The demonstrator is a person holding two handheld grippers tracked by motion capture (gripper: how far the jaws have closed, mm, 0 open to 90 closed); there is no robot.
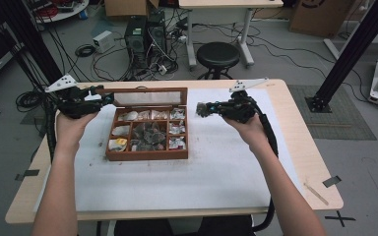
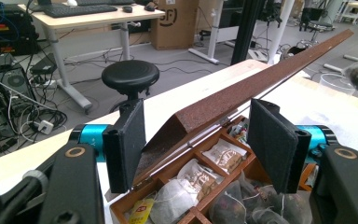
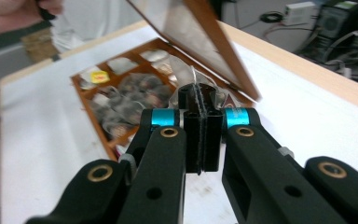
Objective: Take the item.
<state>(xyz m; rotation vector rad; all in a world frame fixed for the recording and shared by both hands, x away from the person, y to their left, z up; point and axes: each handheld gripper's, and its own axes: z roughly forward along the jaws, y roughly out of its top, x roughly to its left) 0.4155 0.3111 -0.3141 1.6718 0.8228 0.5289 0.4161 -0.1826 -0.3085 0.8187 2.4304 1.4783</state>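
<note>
Propping the lid (image 2: 242, 93) of the wooden tea box (image 1: 146, 154) with my left gripper (image 2: 200, 144), jaws partly apart astride the lid's edge (pads don't look pressed on it), so the compartments stay reachable. My right gripper (image 1: 207, 108) has its jaws clamped tight on a dark tea bag (image 1: 203, 109), held above the white mat (image 1: 216, 167) just right of the box, clear of the lid. Remaining bags sit in their compartments.

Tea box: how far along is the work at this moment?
Done: the wooden tea box stands open, its lid raised. In hand: the left tongs straddle the lid's edge, steadying it, while the right tongs are shut on a dark tea bag held clear of the box above the white mat. Left: setting that bag down, probably closing the lid.
</note>
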